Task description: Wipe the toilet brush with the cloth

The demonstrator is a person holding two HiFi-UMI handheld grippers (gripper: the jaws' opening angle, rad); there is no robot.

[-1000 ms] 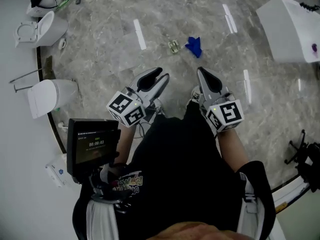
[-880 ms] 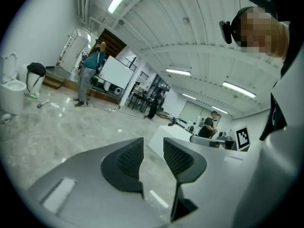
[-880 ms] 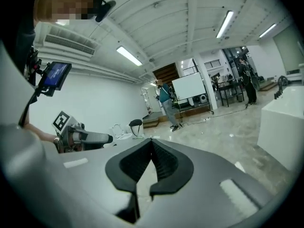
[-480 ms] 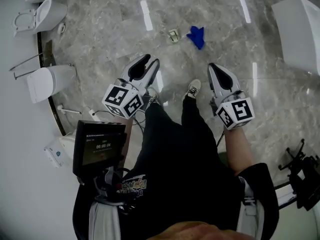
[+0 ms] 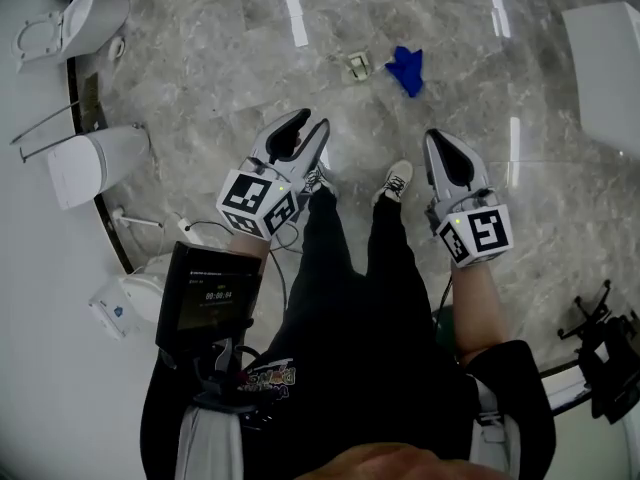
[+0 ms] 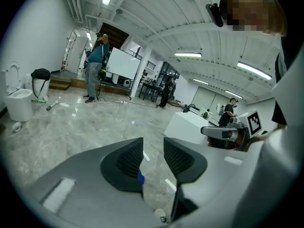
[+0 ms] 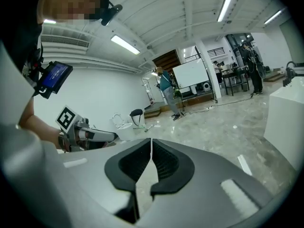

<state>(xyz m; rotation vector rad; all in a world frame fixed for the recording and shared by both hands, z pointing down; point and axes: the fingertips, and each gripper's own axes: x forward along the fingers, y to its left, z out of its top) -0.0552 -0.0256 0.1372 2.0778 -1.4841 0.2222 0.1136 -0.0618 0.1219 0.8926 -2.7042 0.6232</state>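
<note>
A blue cloth [image 5: 406,69] lies crumpled on the grey marble floor, well ahead of both grippers; a sliver of the cloth [image 6: 140,178] shows behind the left jaw. My left gripper [image 5: 312,120] hangs over the floor by the person's left leg, open with nothing between its jaws [image 6: 153,144]. My right gripper [image 5: 435,136] is beside the right leg. Its jaws stand almost together with a hairline slit [image 7: 151,144], just starting to open, empty. A long-handled thing [image 6: 51,106] lies on the floor near a far toilet; I cannot tell whether it is the toilet brush.
Two white toilets [image 5: 95,163] [image 5: 70,18] stand along the left wall. A white box [image 5: 610,68] sits at the right. A small metal drain [image 5: 357,65] is next to the cloth. The person's shoes [image 5: 397,180] are below the grippers. People [image 6: 95,65] stand far off.
Both grippers have dropped lower beside the person's legs. The head view has tipped, so the cloth sits slightly further right. Left jaws stay apart.
</note>
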